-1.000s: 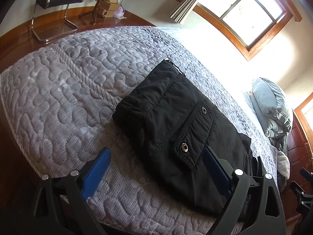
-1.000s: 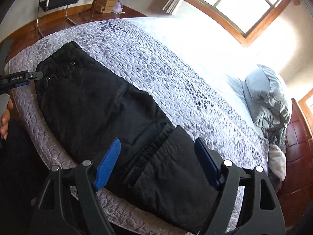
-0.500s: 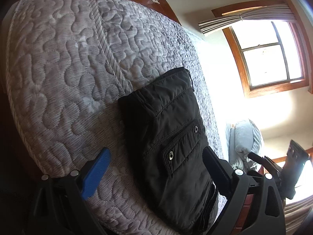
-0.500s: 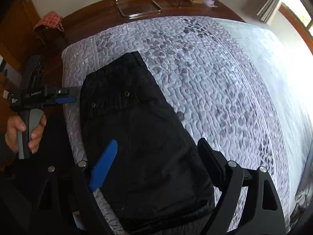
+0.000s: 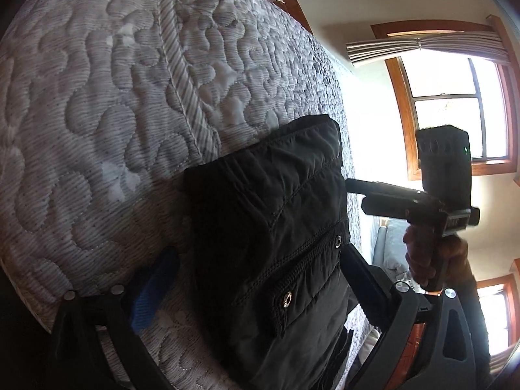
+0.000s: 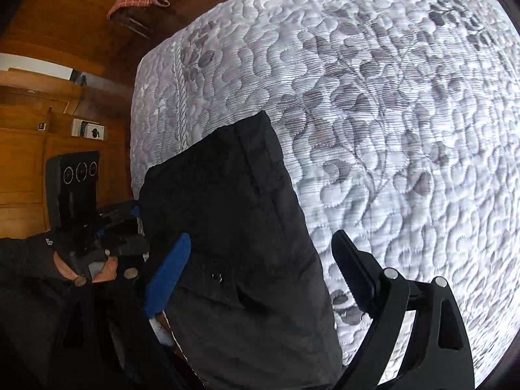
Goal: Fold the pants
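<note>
Window [image 5: 455, 104] only beside pants [image 5: 269, 234].

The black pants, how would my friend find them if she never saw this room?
Look at the big bed with the bumpy grey quilt. The black pants lie folded near its edge. They are the only dark thing on the quilt, with shiny metal snaps on a pocket flap.

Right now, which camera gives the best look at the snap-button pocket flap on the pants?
The left wrist view: the pocket flap faces the camera with both metal snaps clear. The right wrist view shows the same pants darker, with just one small snap visible.
</note>
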`<state>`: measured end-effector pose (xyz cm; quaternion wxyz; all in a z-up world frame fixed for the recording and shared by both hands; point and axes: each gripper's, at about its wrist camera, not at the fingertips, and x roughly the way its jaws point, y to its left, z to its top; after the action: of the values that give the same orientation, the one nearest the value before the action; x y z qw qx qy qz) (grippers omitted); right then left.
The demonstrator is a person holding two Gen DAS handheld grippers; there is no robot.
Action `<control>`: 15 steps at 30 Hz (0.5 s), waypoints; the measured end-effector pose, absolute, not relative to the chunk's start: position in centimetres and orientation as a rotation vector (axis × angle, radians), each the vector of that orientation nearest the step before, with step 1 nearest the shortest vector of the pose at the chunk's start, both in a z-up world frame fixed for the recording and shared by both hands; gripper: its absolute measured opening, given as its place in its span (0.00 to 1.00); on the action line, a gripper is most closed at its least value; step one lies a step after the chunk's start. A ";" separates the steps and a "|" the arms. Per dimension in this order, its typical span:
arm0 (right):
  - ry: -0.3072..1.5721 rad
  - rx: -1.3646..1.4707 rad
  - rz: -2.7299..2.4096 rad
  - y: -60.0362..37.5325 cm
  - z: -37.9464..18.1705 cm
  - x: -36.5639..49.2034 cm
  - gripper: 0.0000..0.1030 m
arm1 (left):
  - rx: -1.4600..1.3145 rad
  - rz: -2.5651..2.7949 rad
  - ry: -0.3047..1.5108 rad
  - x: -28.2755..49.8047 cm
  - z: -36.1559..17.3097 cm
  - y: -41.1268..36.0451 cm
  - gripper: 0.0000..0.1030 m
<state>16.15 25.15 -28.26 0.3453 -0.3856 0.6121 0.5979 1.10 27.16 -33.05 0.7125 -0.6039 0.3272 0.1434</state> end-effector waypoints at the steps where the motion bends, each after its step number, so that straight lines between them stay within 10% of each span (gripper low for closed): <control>1: 1.610 -1.008 1.566 25.8 -29.0 16.1 0.86 | -1.317 0.327 0.742 1.6 -32.9 27.0 0.96; 15: 1.787 -1.075 1.646 29.6 -33.8 15.4 0.87 | -1.267 0.314 0.882 5.3 -32.9 27.7 0.96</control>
<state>15.38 29.57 -33.78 0.2400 -0.3927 0.6529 0.6016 5.34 27.74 -32.88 0.7055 -0.5701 0.3966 0.1414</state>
